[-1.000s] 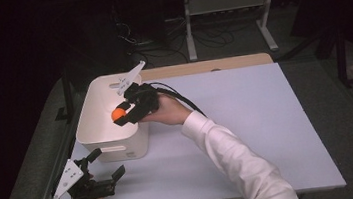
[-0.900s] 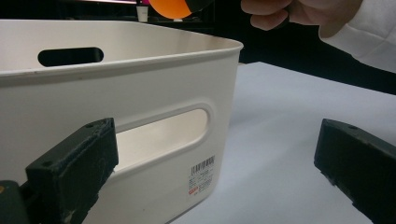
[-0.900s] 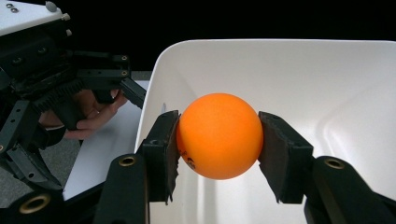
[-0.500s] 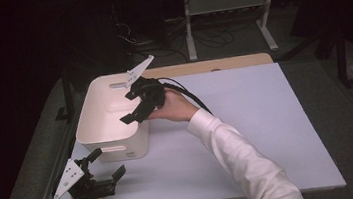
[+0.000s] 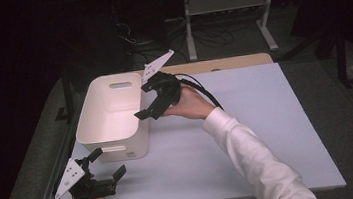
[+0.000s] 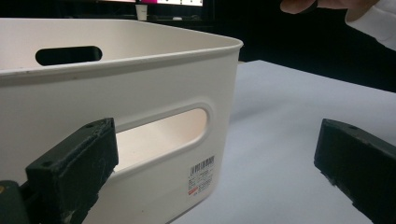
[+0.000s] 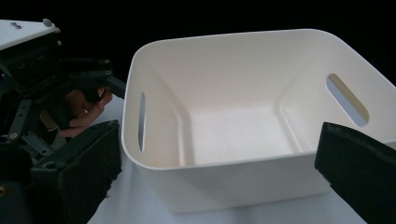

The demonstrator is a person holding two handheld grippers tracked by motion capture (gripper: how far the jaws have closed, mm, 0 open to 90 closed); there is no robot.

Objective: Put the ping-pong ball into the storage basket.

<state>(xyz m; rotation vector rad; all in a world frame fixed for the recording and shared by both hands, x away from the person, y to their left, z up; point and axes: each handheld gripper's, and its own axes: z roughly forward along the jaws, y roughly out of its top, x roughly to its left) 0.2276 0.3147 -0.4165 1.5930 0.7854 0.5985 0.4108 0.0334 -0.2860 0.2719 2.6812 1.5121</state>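
A white plastic bin [image 5: 119, 148] with slot handles stands on the left part of the table. My right gripper [image 5: 143, 102] hangs open at the bin's right rim, tilted down toward the inside. In the right gripper view its jaws [image 7: 219, 144] stand wide apart with nothing between them, and the part of the bin's [image 7: 233, 177] floor that I can see is bare. My left gripper [image 5: 107, 162] rests open on the table in front of the bin. In the left gripper view its jaws [image 6: 215, 140] face the bin's [image 6: 140, 84] front corner and barcode label.
The white table top [image 5: 269, 134] stretches free to the right of the bin. A tan strip [image 5: 231, 63] runs along its back edge. A metal stand [image 5: 226, 3] and cables lie on the dark floor behind.
The right gripper has drawn back from over the bin to its right rim and has opened. An orange thing seen at its jaws one second ago is out of sight now. The left gripper has not moved.
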